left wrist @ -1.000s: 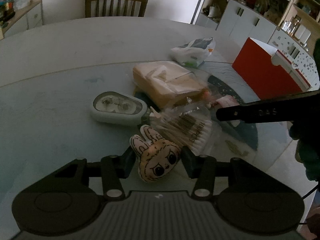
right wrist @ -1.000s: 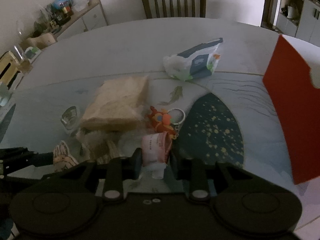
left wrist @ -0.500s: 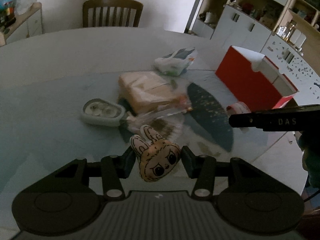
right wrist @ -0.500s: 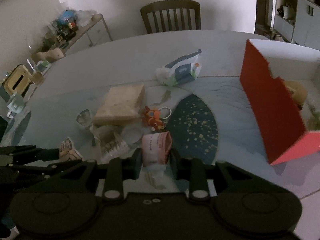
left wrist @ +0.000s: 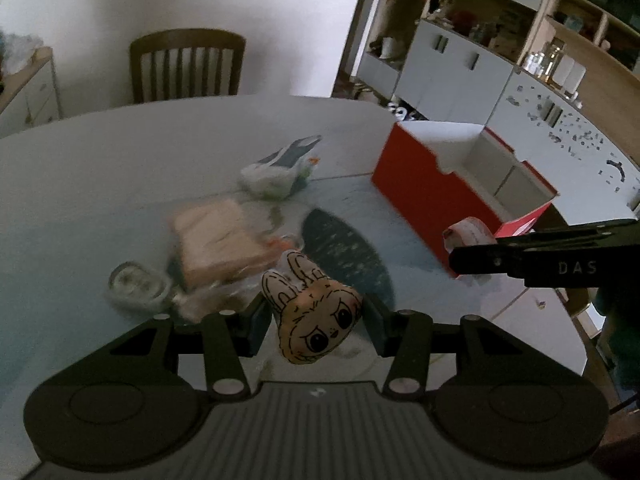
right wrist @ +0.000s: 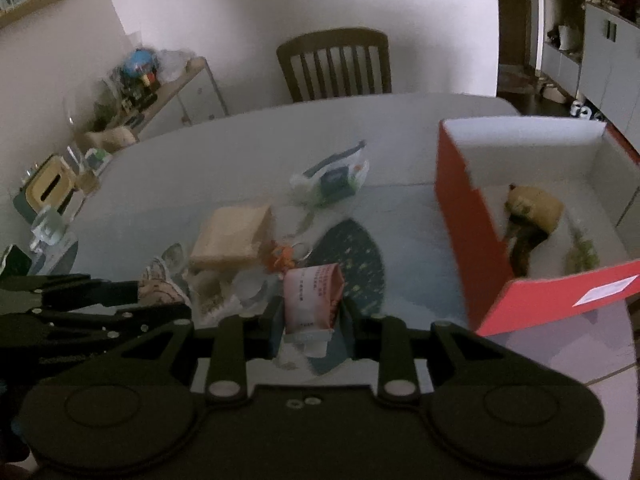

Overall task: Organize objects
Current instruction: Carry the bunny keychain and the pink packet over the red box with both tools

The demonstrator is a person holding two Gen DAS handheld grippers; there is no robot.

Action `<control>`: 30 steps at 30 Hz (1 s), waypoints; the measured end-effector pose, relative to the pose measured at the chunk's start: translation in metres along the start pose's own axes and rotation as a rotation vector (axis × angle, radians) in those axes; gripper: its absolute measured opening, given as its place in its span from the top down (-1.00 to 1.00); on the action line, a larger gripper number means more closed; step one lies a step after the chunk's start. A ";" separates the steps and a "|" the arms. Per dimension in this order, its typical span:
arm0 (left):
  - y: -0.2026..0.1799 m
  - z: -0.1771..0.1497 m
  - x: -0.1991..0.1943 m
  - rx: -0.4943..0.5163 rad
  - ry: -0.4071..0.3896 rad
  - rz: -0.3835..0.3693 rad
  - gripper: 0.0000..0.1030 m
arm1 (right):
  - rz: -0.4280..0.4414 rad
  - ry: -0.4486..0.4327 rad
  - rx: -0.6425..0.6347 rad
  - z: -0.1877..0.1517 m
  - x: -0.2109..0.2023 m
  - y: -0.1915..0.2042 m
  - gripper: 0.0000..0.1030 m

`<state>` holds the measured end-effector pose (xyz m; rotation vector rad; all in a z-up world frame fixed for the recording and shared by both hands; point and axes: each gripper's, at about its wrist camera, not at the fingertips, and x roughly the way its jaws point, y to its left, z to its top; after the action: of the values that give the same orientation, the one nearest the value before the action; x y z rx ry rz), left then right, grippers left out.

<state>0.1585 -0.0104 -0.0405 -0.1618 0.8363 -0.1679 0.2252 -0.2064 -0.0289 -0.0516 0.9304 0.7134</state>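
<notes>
1. Left wrist view: the left gripper (left wrist: 316,312) is clenched on a bunny-eared plush face (left wrist: 314,316), held above the round table (left wrist: 120,168). Beyond it lie a tan packet (left wrist: 220,240), a tissue pack (left wrist: 280,168) and an open red box (left wrist: 460,184). The right gripper (left wrist: 460,256) enters from the right, grasping a pink tube (left wrist: 468,232).

2. Right wrist view: the right gripper (right wrist: 310,312) pinches the pink tube (right wrist: 312,296) above the table (right wrist: 240,152). The red box (right wrist: 472,232), just right, holds a brownish item (right wrist: 532,216). The left gripper (right wrist: 160,292) holds the plush face (right wrist: 158,286) at left.

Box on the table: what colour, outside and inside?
Box: red outside, white inside; clearest in the right wrist view.
</notes>
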 end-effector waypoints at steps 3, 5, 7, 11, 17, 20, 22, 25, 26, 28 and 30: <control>-0.020 0.010 0.006 0.022 -0.003 -0.009 0.05 | -0.001 -0.019 -0.001 0.007 -0.011 -0.015 0.44; -0.034 0.016 0.011 0.038 -0.007 -0.015 0.05 | -0.004 -0.028 -0.005 0.011 -0.017 -0.025 0.44; -0.049 0.023 0.016 0.052 -0.012 -0.021 0.05 | -0.011 -0.039 -0.008 0.016 -0.022 -0.037 0.44; -0.076 0.034 0.030 0.073 -0.014 -0.033 0.05 | -0.021 -0.057 -0.006 0.024 -0.030 -0.062 0.44; -0.117 0.051 0.051 0.109 -0.023 -0.046 0.05 | -0.040 -0.080 0.001 0.034 -0.040 -0.103 0.44; -0.135 0.060 0.061 0.123 -0.026 -0.051 0.05 | -0.052 -0.088 0.006 0.037 -0.044 -0.123 0.44; -0.148 0.066 0.069 0.135 -0.026 -0.056 0.05 | -0.061 -0.094 0.008 0.040 -0.046 -0.136 0.44; -0.167 0.074 0.080 0.162 -0.025 -0.060 0.05 | -0.077 -0.105 0.012 0.044 -0.048 -0.155 0.44; -0.172 0.077 0.084 0.171 -0.023 -0.060 0.05 | -0.083 -0.108 0.014 0.046 -0.049 -0.161 0.44; -0.184 0.082 0.093 0.191 -0.018 -0.060 0.05 | -0.100 -0.112 0.021 0.049 -0.048 -0.174 0.44; -0.194 0.088 0.103 0.204 -0.010 -0.059 0.05 | -0.119 -0.114 0.026 0.051 -0.046 -0.187 0.44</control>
<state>0.2760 -0.2143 -0.0161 0.0044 0.7994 -0.3059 0.3524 -0.3585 -0.0105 -0.0422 0.8203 0.5881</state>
